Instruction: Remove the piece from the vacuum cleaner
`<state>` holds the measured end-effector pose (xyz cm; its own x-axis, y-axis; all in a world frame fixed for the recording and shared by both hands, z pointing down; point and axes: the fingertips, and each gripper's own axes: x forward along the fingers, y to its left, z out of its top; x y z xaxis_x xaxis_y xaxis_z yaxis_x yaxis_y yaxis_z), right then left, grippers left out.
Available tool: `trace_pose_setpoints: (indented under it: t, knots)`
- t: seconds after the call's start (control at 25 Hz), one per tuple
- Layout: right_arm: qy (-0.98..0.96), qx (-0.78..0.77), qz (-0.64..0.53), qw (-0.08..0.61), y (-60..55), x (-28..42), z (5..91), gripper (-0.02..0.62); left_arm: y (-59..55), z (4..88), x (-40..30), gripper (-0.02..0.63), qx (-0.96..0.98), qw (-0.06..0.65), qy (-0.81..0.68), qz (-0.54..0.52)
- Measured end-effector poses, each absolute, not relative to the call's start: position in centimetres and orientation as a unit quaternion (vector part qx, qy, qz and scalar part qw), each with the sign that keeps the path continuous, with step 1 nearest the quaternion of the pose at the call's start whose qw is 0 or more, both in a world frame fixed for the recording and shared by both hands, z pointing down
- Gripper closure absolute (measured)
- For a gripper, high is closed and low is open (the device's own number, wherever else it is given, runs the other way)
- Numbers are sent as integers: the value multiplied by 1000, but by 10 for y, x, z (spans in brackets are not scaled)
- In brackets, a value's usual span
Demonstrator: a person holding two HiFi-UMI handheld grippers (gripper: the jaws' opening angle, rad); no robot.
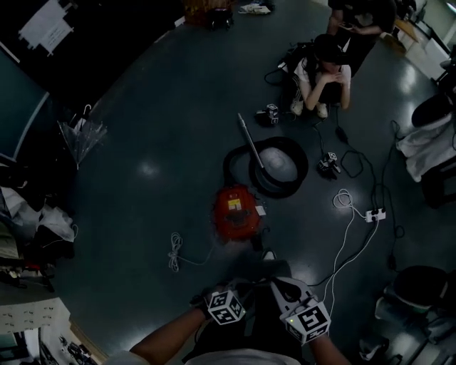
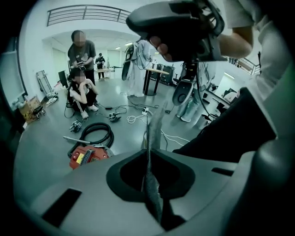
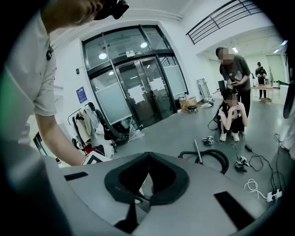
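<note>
Vacuum cleaner looks rigid and heavy; I would grasp the stiff wand or hose. Left gripper and right gripper: jaws closed, empty.

Vacuum cleaner: 1. Hose: 1. Wand: 1. Thin grey piece: 1. Held grippers: 2, left gripper, right gripper. Floor grippers: 2. People: 2, crouching person, standing person. Power strip: 1.

My left gripper pinches a thin grey piece, seen edge-on, can't tell what it is; bottom end buried btw my jaws. Head view too dark/small for detail on the red vacuum. Top edge cuts off the standing person. Right gripper view: vacuum mostly behind my tool, only the hose shows.
</note>
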<state>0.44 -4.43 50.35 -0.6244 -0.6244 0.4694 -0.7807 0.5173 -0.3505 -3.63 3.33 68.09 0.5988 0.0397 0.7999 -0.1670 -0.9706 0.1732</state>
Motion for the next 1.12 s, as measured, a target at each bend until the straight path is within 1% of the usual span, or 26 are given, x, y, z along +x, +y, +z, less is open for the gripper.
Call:
trace_pose_setpoints:
  t: [0.12,0.24,0.44,0.72,1.12]
  knots:
    - [-859,418,257,148,-34,4,468,580,39,634,-42,575,891,119,-39,437]
    - [-859,431,239,137,-30,3,434,580,44,592,-44,575,897,124,-39,423]
    - [-864,434,222,127,-28,5,402,580,51,544,-36,575,908,117,-24,402]
    - [-866,440,202,124,-27,-4,373,580,62,512,-39,575,912,110,4,396]
    - [-866,443,186,134,-20,-7,364,580,64,493,-41,575,916,107,18,386]
